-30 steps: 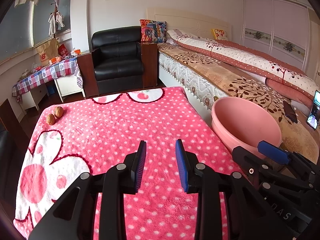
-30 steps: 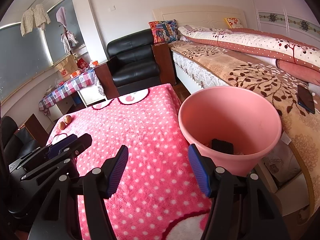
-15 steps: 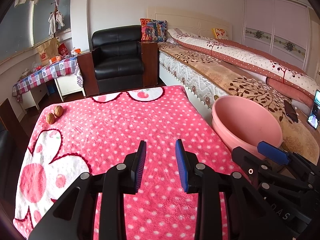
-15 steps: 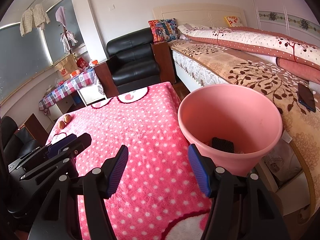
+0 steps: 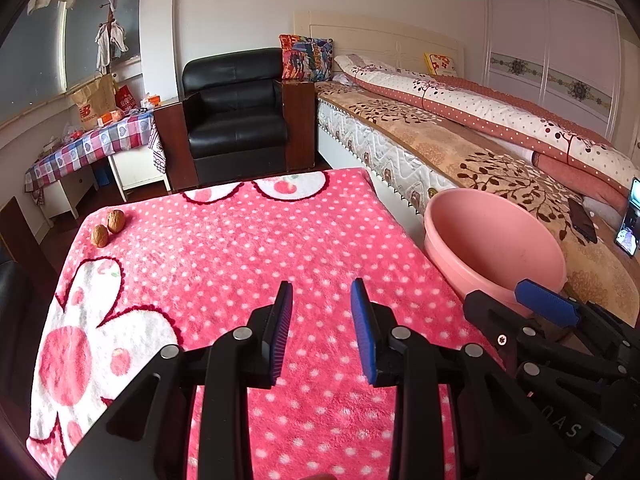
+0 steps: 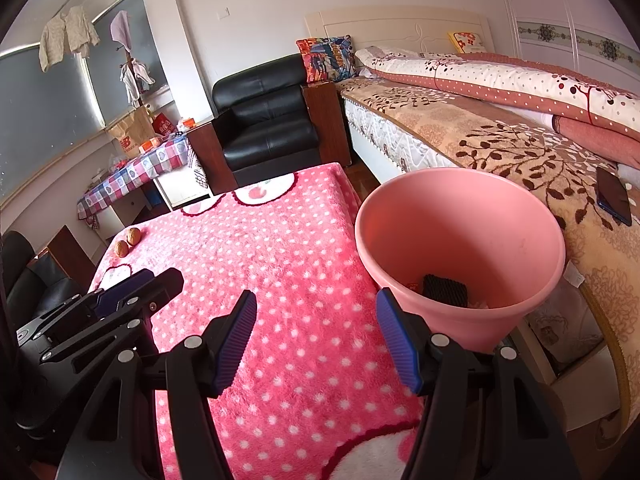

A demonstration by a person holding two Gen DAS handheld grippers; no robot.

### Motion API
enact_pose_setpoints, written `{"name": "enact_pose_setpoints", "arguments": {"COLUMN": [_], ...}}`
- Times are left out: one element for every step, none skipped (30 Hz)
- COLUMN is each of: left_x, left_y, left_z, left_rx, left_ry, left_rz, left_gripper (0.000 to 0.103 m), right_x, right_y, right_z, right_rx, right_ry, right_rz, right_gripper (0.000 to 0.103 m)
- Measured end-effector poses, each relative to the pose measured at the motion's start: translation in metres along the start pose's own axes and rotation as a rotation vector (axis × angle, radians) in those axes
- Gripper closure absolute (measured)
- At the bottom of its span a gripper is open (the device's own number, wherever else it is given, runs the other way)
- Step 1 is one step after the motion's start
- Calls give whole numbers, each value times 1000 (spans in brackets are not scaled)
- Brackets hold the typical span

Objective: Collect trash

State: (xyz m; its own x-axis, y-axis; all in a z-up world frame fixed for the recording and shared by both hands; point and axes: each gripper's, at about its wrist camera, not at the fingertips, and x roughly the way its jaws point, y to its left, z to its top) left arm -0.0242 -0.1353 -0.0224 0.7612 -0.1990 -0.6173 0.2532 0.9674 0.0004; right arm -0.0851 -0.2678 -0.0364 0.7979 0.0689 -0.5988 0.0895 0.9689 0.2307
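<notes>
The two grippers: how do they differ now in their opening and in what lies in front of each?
The right gripper stands wider open than the left gripper. The left gripper faces the polka-dot blanket, with two walnuts far ahead; the right gripper points beside the pink bucket. Both are empty, with blue pads.

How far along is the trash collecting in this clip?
Done: a dark object already lies at the bottom of the pink bin. In hand: nothing; the left gripper and right gripper both hover open over the pink blanket. Left: two walnuts at its far left corner, if they count as trash.
</notes>
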Motion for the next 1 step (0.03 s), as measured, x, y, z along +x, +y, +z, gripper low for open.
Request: {"name": "enact_pose_setpoints", "arguments": {"left_x": [0], "left_y": [0], "left_z": [0], "left_rx": [1], "left_ry": [0], "left_rz": [1], "left_gripper": [72], "right_x": [0], "right_y": [0], "right_z": [0], "right_rx": [0], "right_ry": [0], "right_rz": [1], "right_gripper": [41]}}
